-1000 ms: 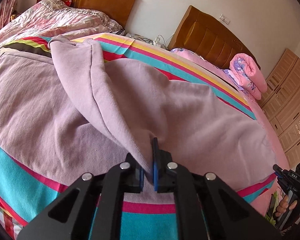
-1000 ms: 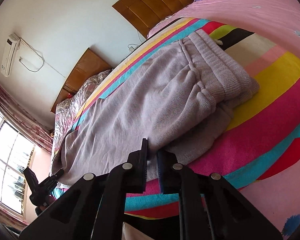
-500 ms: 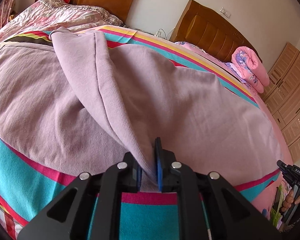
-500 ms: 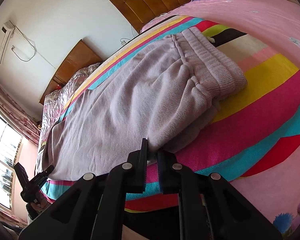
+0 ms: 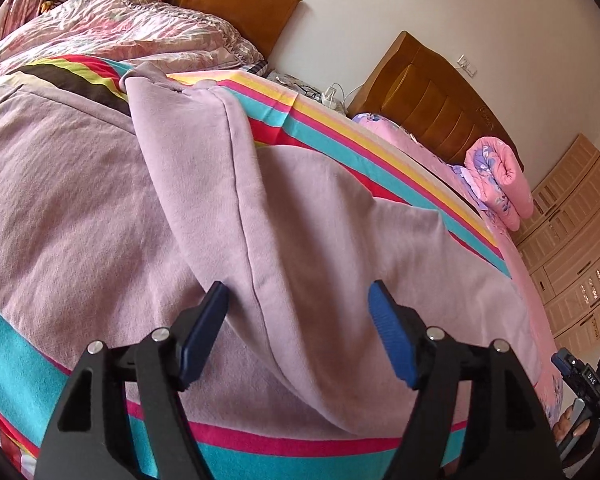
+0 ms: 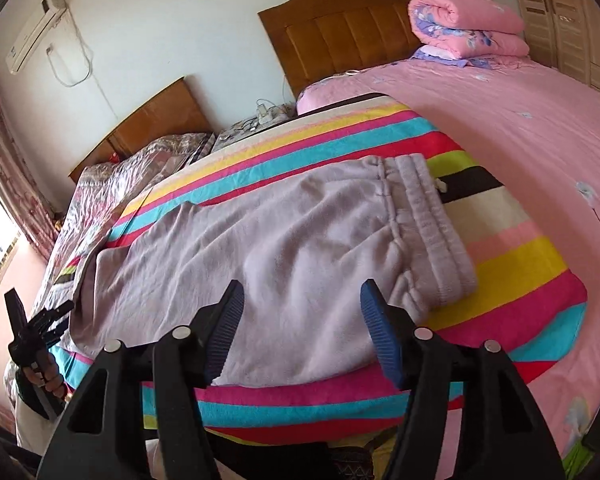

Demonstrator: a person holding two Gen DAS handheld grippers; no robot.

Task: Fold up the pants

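Lilac sweatpants lie flat on a striped blanket, one leg folded over the other, waistband to the right. In the left wrist view the upper leg lies as a raised fold across the lower one. My left gripper is open, its blue pads either side of that fold near the cuff end. My right gripper is open just above the pants' near edge by the waistband. Each gripper shows in the other's view: the right gripper and the left gripper.
The blanket covers a bed with pink sheet and a rolled pink quilt at a wooden headboard. A second bed with a floral quilt stands beside it. Wardrobes line the right wall.
Both grippers were shut on the pants' edge and have opened, letting the fabric drop onto the bed. Both have drawn back slightly.
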